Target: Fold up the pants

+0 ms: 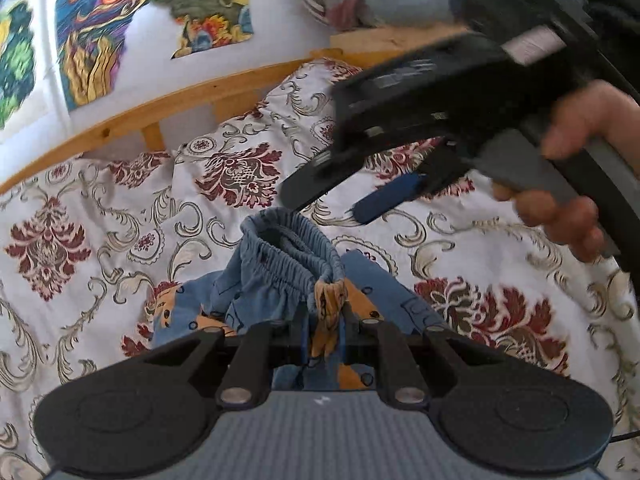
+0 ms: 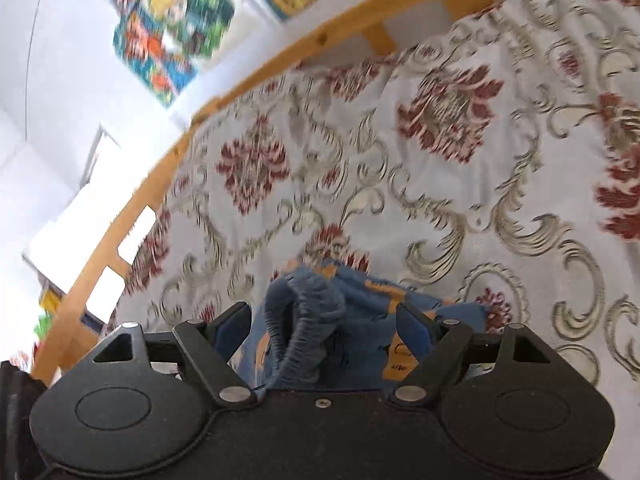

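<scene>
Above the bed [image 1: 120, 208]: left hand-held gripper [image 1: 326, 320] clamped on pants [image 1: 280, 264] waistband; right hand-held gripper [image 2: 324, 332] spread, next to pinch the opposite side for spreading flat.

Blue pants [image 1: 276, 280] with orange print and gathered elastic waistband [image 1: 292, 248] are lying bunched, not flat, on the bed; waistband is gaping open and lifting up, the legs crumpling underneath it.

floral bedspread [image 1: 120, 208], wooden bed rail [image 2: 280, 60], wall pictures [image 1: 92, 40]
</scene>
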